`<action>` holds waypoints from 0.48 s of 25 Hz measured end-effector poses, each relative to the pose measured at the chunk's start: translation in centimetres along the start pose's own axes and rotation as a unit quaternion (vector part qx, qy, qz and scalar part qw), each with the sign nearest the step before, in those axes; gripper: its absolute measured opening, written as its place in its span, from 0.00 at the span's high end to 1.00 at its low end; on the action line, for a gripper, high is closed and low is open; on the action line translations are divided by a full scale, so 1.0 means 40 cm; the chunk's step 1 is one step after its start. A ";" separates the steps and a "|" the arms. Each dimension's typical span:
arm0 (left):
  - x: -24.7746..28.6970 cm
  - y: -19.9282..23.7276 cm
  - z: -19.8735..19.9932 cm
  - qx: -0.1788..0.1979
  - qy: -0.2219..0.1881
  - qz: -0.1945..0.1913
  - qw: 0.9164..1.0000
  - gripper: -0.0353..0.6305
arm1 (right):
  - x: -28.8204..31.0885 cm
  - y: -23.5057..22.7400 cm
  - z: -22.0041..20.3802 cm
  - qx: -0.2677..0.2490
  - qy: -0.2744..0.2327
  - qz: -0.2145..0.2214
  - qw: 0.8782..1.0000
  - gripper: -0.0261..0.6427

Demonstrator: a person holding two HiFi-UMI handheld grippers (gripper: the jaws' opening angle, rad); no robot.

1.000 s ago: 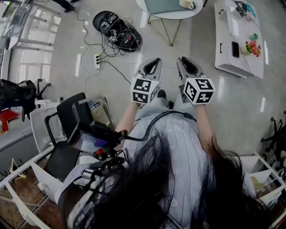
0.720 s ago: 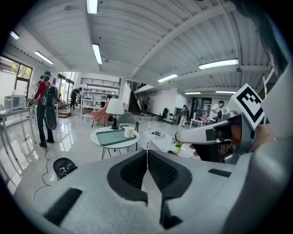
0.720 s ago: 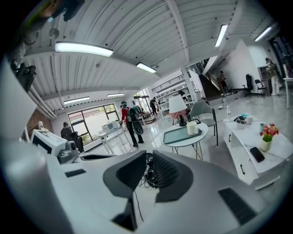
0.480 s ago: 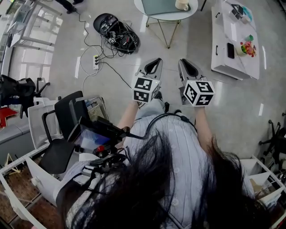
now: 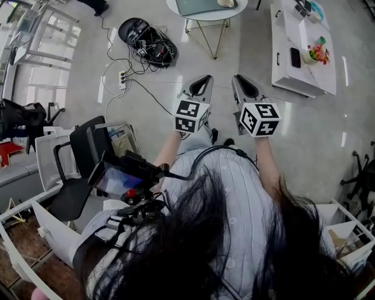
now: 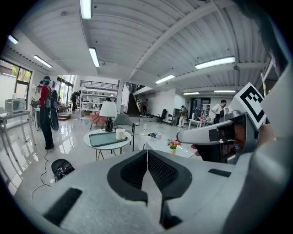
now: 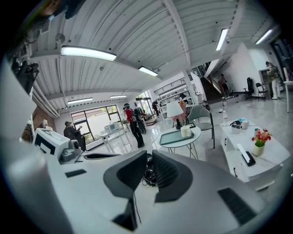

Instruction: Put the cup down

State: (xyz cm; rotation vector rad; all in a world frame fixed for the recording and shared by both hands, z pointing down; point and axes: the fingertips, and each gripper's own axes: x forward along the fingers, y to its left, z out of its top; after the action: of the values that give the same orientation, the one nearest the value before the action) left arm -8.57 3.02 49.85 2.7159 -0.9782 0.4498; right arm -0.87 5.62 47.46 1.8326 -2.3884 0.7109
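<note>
A white cup (image 6: pixel 120 133) stands on a round white table (image 6: pixel 106 145) with a green tray, far ahead of me across the floor; it also shows in the right gripper view (image 7: pixel 185 131). In the head view only the cup's edge (image 5: pixel 227 2) shows at the top border. My left gripper (image 5: pixel 204 78) and right gripper (image 5: pixel 239 78) are held side by side at chest height over the floor. The left gripper (image 6: pixel 147 152) has its jaws together with nothing in them. The right gripper (image 7: pixel 149 154) is shut and empty too.
A low white table (image 5: pixel 302 70) at the right carries a flower pot (image 5: pixel 316 53) and a phone (image 5: pixel 294 57). A heap of cables (image 5: pixel 146 38) and a power strip (image 5: pixel 122 79) lie on the floor at the left. A black chair (image 5: pixel 88 152) stands at my left. People stand far off.
In the head view the floor, round table and white table have slid upward and left. Both grippers stay held out side by side in front of me.
</note>
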 end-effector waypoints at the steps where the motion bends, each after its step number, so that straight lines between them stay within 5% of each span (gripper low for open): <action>1: -0.003 -0.007 -0.002 0.000 0.000 0.001 1.000 0.92 | -0.008 0.000 -0.001 -0.001 0.000 0.001 1.000 0.88; 12: -0.040 -0.075 -0.022 0.009 0.001 0.000 1.000 0.92 | -0.075 0.020 -0.016 -0.013 -0.005 0.011 1.000 0.88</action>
State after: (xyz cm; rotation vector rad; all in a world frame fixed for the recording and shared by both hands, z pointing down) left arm -7.99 6.48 49.78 2.7318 -0.9780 0.4637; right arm -0.87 8.73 46.86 1.8080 -2.4158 0.6695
